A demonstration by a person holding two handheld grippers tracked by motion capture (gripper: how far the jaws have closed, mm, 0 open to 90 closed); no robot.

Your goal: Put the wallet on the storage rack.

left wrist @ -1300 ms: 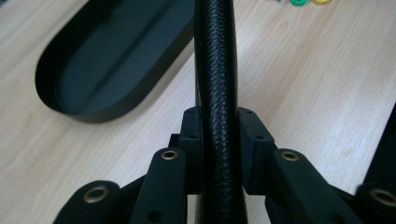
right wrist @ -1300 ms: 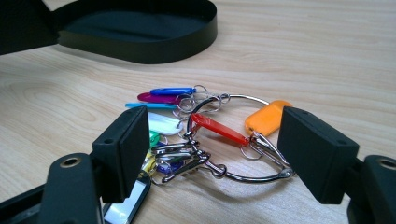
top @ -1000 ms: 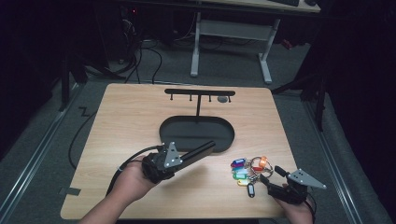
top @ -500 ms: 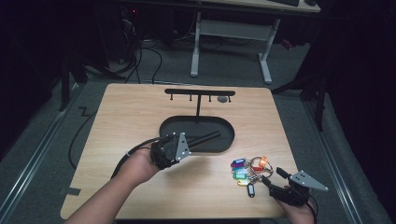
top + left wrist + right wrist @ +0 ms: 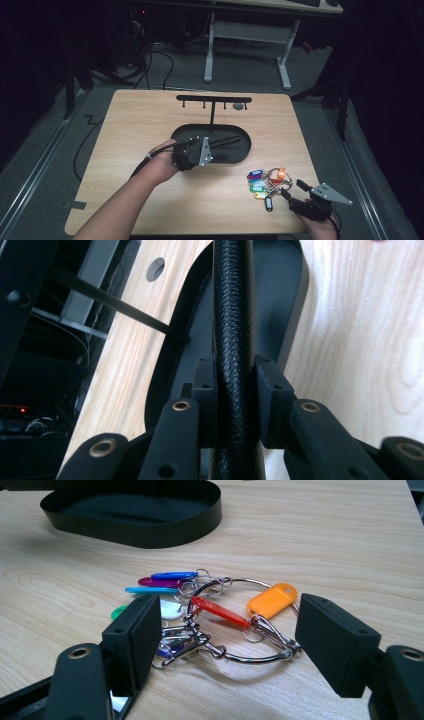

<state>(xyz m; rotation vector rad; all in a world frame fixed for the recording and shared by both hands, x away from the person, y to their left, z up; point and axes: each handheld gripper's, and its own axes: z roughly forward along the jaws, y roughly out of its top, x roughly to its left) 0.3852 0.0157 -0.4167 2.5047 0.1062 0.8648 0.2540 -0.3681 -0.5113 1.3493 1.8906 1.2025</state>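
My left tongs are clamped on the black rod, pads pressing both its sides, so it stays steady lengthwise over the dark oval tray ahead of them. My right tongs stand wide open, holding nothing, with the key ring and its coloured tags lying on the table just ahead, between the jaws' line. Likely lined up that way for an easy pinch.
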